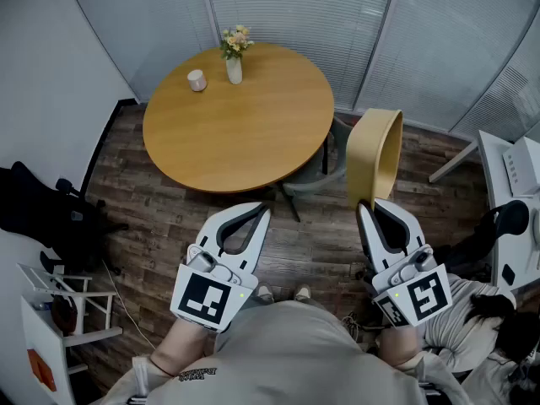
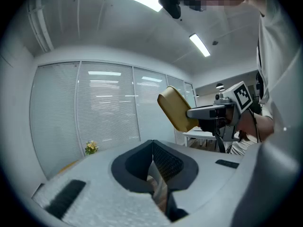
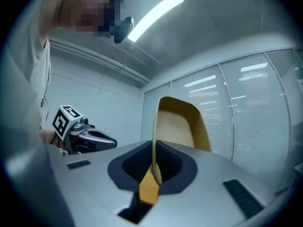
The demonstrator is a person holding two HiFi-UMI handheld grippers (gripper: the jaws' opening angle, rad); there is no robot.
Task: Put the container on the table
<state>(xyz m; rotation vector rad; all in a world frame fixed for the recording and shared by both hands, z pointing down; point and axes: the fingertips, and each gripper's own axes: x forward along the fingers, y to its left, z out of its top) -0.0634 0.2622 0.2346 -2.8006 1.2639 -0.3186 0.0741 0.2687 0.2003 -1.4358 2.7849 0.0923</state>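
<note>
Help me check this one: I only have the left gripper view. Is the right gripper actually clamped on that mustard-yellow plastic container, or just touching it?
Observer: Clamped. In the right gripper view, the right gripper is shut on the thin rim of the mustard-yellow plastic container.
Operator: Is it over the table?
Observer: No. The head view shows it over the wooden floor, just off the right edge of the round wooden table.
Operator: Any room on the tabletop?
Observer: Plenty. Only a small white cup and a white vase of flowers stand on it, near the far edge.
</note>
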